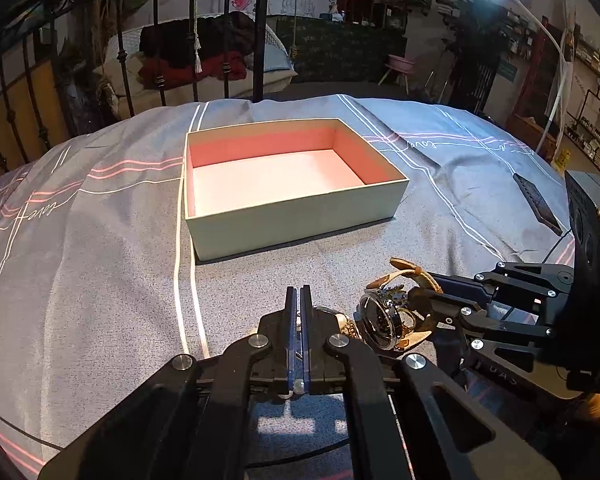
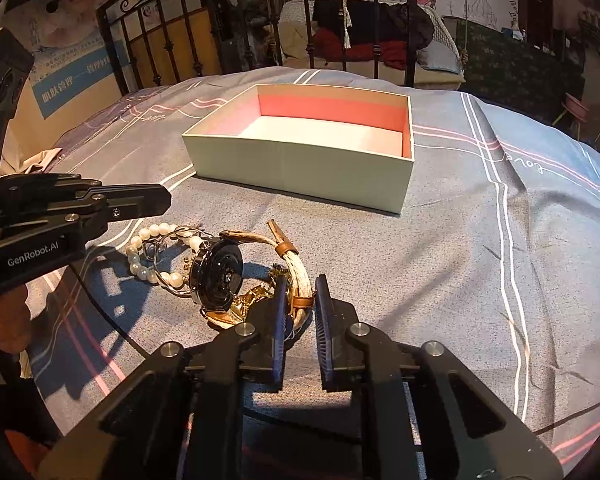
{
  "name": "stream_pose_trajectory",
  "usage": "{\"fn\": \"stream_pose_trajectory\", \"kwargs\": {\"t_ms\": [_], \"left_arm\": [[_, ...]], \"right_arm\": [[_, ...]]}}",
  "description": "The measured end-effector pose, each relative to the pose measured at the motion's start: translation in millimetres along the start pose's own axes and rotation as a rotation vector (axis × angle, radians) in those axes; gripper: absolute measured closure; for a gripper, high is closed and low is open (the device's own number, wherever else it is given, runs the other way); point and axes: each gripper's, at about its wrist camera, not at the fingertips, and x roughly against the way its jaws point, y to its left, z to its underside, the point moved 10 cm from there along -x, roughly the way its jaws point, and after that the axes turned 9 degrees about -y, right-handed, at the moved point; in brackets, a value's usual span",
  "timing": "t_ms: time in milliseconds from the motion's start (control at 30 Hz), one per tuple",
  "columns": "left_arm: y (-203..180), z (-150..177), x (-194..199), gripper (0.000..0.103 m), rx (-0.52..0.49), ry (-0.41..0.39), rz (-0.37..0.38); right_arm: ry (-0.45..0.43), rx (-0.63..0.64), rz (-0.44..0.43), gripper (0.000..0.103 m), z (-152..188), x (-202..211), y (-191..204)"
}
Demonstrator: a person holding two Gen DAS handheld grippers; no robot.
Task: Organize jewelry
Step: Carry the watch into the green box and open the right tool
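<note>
— What sat nearest the cameras?
— The left gripper [image 1: 299, 292], jaws pressed together. Whether anything thin was caught between them I couldn't tell. The right gripper [image 2: 300, 286] was pinching the watch [image 2: 216, 276] by its pale strap [image 2: 298, 276].
— And the rest of the jewelry?
— A pearl bracelet [image 2: 156, 256] and a gold piece [image 2: 246, 302] lay touching the watch, heaped on the bedspread [image 2: 460, 260] near its front edge.
— The box [image 1: 284, 184]?
— Open, pink inside, nothing in it, farther back mid-bed, well apart from the heap.
</note>
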Motion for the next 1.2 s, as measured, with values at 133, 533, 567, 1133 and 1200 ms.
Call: {"fn": "stream_pose_trajectory", "kwargs": {"t_ms": [133, 533, 567, 1133, 1200], "left_arm": [[-1.4, 0.4, 1.3, 0.101, -0.005, -0.002, -0.006], [0.3, -7.3, 4.8, 0.101, 0.006, -0.022, -0.010], [0.0, -10.0, 5.3, 0.101, 0.006, -0.027, -0.006], [33.9, -121.2, -58.3, 0.101, 0.107, -0.071, -0.034], [39.2, -125.5, -71.8, 0.101, 0.122, -0.049, -0.035]], "right_arm": [[-0.048, 0.016, 0.002, 0.088, -10.4, 9.5, 1.2], [-0.132, 0.096, 0.042, 0.088, -38.1, 27.5, 3.0], [-0.141, 0.103, 0.042, 0.088, -42.5, 29.1, 3.3], [-0.175, 0.034, 0.071, 0.088, -158.6, -43.3, -35.5], [-0.150, -0.005, 0.053, 0.088, -162.1, -59.8, -39.0]]}}
